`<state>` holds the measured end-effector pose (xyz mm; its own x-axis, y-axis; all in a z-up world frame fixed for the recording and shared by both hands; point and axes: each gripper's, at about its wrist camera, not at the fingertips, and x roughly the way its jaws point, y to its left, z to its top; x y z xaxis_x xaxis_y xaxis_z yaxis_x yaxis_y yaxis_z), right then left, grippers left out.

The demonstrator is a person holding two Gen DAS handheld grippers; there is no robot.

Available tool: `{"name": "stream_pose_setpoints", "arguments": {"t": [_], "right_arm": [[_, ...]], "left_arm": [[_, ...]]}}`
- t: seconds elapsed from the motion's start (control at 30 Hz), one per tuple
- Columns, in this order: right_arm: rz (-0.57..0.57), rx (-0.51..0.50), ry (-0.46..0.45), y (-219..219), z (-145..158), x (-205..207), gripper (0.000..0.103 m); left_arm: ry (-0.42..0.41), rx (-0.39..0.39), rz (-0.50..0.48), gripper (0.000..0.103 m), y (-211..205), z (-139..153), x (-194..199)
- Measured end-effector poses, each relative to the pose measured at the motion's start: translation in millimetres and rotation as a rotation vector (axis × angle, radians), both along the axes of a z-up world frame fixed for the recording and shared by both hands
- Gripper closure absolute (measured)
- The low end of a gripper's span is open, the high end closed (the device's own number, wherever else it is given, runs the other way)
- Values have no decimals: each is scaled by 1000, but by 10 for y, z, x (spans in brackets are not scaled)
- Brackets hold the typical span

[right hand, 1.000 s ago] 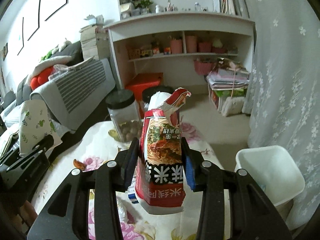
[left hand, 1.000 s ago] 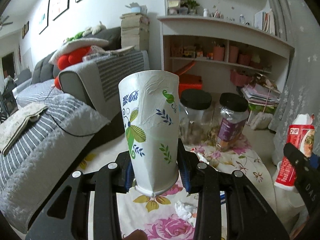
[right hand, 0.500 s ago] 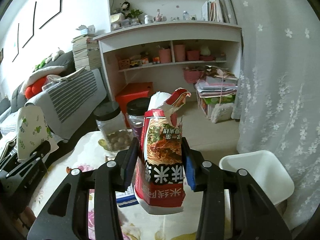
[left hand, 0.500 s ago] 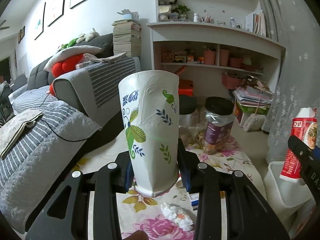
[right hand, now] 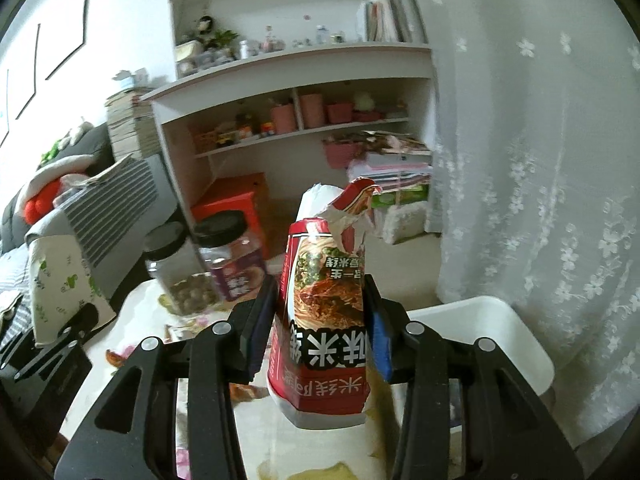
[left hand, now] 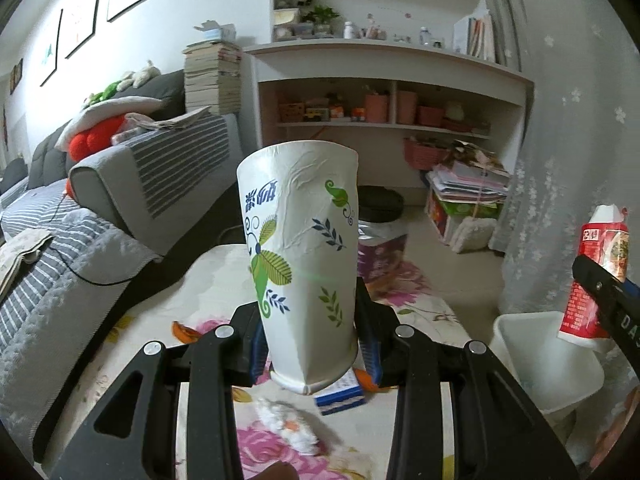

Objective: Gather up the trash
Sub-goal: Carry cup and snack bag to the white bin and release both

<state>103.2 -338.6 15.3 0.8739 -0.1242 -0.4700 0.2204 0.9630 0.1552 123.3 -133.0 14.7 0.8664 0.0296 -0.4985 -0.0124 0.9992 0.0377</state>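
White bin (right hand: 500, 344) nearer (right view fuller)

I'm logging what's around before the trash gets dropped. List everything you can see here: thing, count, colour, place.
Crumpled paper cup: one, white with green and blue leaves, between the left gripper's pads.
Torn noodle packet: one, red, between the right gripper's pads.
Plastic bin: one, white, beside the table, under the curtain.
Clear jars with black lids: two, far end of the table.
Crumpled tissue: one, white, on the tablecloth.
Small box: one, blue and white, on the tablecloth behind the cup.
Floral tablecloth: one, white and pink.
Sofa: one, grey striped, left.
Shelf unit: one, white, back wall.
Left gripper: black, shut on cup.
Right gripper: black, shut on packet.
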Motion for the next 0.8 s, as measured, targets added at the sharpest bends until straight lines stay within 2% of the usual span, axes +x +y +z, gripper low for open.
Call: {"name": "stream_pose_setpoints", "arguments": {"t": [0.53, 0.63, 0.67, 0.73, 0.8], "right_arm": [[-190, 80, 47, -1035, -84, 6, 62], [-205, 81, 88, -1203, -144, 26, 55], [-217, 86, 96, -1246, -160, 21, 45], [-266, 105, 101, -1401, -193, -22, 32], [-303, 129, 100, -1535, -199, -78, 28]], "left_arm": [[4, 25, -140, 66, -896, 16, 48], [7, 31, -168, 66, -1077, -7, 63], [10, 34, -179, 65, -1162, -22, 74], [17, 35, -199, 65, -1281, -46, 96], [28, 34, -223, 65, -1432, -78, 116]]}}
